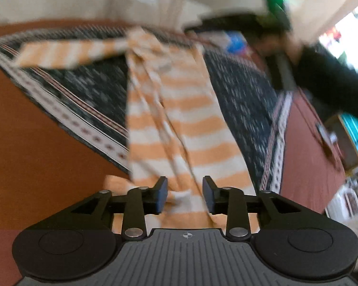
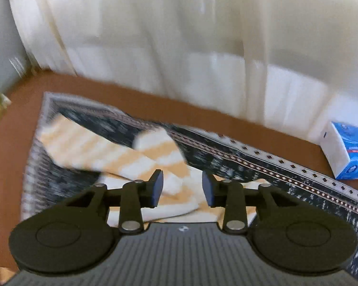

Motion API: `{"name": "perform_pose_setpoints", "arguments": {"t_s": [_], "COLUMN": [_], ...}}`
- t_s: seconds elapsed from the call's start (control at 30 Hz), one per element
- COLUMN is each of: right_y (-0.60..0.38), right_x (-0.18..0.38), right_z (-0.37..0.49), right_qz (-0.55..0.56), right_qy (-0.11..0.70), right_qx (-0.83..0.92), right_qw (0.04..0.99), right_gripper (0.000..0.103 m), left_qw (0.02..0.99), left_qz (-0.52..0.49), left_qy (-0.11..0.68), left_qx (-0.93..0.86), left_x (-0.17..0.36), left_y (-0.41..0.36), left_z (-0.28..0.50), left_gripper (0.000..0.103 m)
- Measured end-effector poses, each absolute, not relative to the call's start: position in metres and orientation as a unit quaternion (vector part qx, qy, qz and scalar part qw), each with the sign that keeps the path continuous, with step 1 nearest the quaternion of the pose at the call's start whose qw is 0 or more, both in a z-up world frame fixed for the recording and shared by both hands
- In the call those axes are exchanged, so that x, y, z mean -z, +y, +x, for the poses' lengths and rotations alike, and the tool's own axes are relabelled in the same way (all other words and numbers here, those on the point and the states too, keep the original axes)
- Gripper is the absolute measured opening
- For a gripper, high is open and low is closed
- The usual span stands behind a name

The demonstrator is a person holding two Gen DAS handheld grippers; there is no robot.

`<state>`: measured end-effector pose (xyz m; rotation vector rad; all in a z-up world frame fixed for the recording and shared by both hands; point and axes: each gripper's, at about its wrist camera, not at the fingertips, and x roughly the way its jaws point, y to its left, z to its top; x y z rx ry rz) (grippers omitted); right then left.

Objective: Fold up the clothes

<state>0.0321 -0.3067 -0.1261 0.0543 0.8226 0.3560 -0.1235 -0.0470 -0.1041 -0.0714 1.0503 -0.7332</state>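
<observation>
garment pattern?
Orange and white stripes on the garment; clearest in the left wrist view.

— What is seen behind the work surface?
— Pale curtains (image 2: 179, 35) are hung across the back, from 10 to 2 o'clock, and are lit by daylight.
— And below?
— A brown surface (image 2: 16, 166) is covered by a dark patterned mat (image 2: 298, 186); a blue-and-white box (image 2: 346, 152) is set at 3 o'clock.

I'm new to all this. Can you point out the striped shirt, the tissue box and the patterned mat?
Striped shirt (image 1: 179, 119), left wrist view, on its body.
Tissue box (image 2: 346, 152), right wrist view, on its blue face.
Patterned mat (image 1: 245, 100), left wrist view, on bare dark cloth right of the shirt.
</observation>
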Motion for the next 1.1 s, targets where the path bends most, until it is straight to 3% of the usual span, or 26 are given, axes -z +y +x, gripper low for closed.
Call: {"name": "perform_pose_setpoints", "arguments": {"t_s": [0.13, 0.33, 0.6, 0.67, 0.73, 1.1], "right_y": [-0.292, -0.218, -0.145, -0.138, -0.137, -0.177], "right_x": [0.104, 0.131, 0.15, 0.153, 0.155, 0.111], "right_z": [-0.019, -0.092, -0.1, -0.097, -0.095, -0.132], "right_qz": [0.055, 0.038, -0.026, -0.032, -0.027, 0.062], "right_qy": [0.382, 0.472, 0.524, 0.534, 0.542, 0.498], "right_qx": [-0.228, -0.341, -0.333, -0.322, -0.313, -0.308], "right_qw": [0.894, 0.812, 0.784, 0.781, 0.779, 0.808], "right_gripper": [0.041, 0.042, 0.045, 0.04, 0.006, 0.006], "left_qw": [0.82, 0.796, 0.755, 0.746, 0.74, 0.746], "left_qz": [-0.05, -0.017, -0.017, -0.004, 0.005, 0.005], "left_qy": [0.491, 0.524, 0.535, 0.533, 0.529, 0.506], "left_qx": [0.288, 0.302, 0.379, 0.399, 0.416, 0.433], "left_x": [0.102, 0.128, 0.145, 0.149, 0.151, 0.155], "left_y": [-0.008, 0.02, 0.046, 0.043, 0.039, -0.002], "left_z": [-0.111, -0.091, -0.101, -0.105, -0.107, -0.116], "left_gripper": [0.054, 0.052, 0.052, 0.053, 0.053, 0.06]}}
